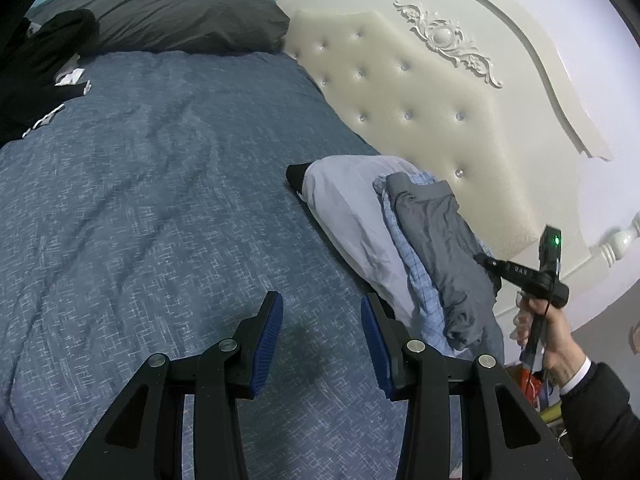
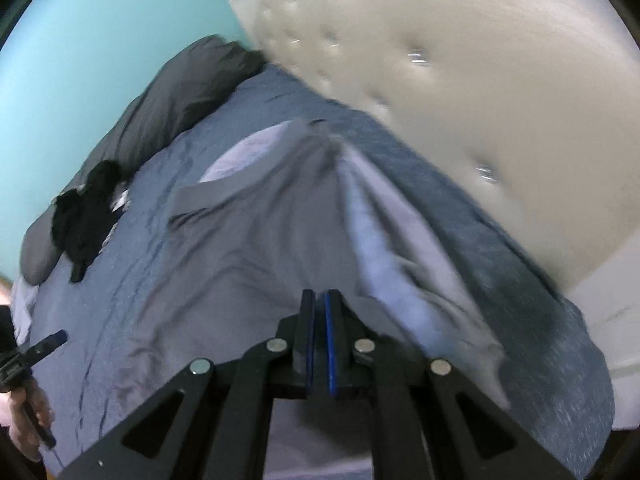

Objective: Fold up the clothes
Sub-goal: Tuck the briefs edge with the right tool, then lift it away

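Right gripper (image 2: 319, 300) — jaws closed together, pinching the near edge of the grey garment (image 2: 256, 248), which drapes ahead of it over a pale pillow (image 2: 236, 160) on the bed (image 1: 160, 208). Left gripper (image 1: 322, 312) half open, empty, the cloth pile off to its right. Fabric looks light, limp, wrinkle-prone — likely best taken at corners or hem.

The bed (image 1: 160, 200) wears a blue speckled cover. A dark grey pillow (image 1: 180, 16) lies at its far end beside the headboard (image 1: 420, 92). Black clothes (image 1: 36, 72) sit heaped just in front of that pillow. Nearer along the headboard lies a pale pillow (image 1: 340, 200) bearing a grey garment (image 1: 440, 248).
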{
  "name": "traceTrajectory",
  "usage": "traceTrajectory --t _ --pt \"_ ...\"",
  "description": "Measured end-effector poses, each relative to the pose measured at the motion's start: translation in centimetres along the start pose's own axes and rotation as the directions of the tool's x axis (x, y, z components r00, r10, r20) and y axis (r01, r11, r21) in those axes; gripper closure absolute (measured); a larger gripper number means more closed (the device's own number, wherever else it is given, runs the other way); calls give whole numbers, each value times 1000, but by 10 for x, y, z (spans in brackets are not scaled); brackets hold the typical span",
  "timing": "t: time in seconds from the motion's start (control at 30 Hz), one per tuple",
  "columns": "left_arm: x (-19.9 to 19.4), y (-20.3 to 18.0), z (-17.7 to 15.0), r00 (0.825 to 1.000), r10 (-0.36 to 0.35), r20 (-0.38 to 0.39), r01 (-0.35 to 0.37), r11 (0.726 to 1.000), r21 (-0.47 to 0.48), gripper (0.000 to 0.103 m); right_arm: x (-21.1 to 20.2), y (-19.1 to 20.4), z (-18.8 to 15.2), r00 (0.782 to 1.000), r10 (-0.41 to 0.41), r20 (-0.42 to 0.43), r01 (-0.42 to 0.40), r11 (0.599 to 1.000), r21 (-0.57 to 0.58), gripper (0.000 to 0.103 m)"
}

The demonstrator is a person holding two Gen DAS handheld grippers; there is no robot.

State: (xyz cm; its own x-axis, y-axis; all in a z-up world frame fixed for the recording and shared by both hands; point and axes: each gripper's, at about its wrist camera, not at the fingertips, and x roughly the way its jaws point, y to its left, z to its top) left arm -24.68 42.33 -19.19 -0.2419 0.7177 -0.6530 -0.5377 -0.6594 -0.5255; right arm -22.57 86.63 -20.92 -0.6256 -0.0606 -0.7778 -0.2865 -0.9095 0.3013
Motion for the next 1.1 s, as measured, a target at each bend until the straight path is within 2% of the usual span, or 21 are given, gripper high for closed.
traceTrajectory --t 0.23,0.4,0.5,0.6,0.7,0.83,0.93,1.1 --pt "-5 -2 -4 1000 -3 -3 3 1000 9 59 -22 -46 -31 995 26 95 -41 987 157 99" --pt "-9 -4 -6 1000 -6 2 6 1000 11 59 -35 -49 -37 987 27 158 -56 981 184 99" --pt "-13 -6 -6 1000 -8 5 8 1000 18 59 -44 -39 -34 974 76 214 -114 978 174 99" --pt "-16 -6 -7 1000 -11 7 10 1000 18 59 -43 -33 -29 970 121 211 -153 978 142 99" --pt "-19 -6 -10 1000 -12 5 12 1000 17 59 -33 -35 -23 979 98 177 -126 979 157 99" --pt "-23 -2 -12 1000 -11 4 11 1000 13 59 -28 -46 -22 987 5 159 -39 977 211 99" --pt "-24 2 -13 1000 -7 3 7 1000 12 59 -39 -42 -30 977 35 209 -83 971 224 99" --pt "-24 5 -15 1000 -7 2 7 1000 1 59 -46 -1 -45 964 153 220 -184 974 130 99"
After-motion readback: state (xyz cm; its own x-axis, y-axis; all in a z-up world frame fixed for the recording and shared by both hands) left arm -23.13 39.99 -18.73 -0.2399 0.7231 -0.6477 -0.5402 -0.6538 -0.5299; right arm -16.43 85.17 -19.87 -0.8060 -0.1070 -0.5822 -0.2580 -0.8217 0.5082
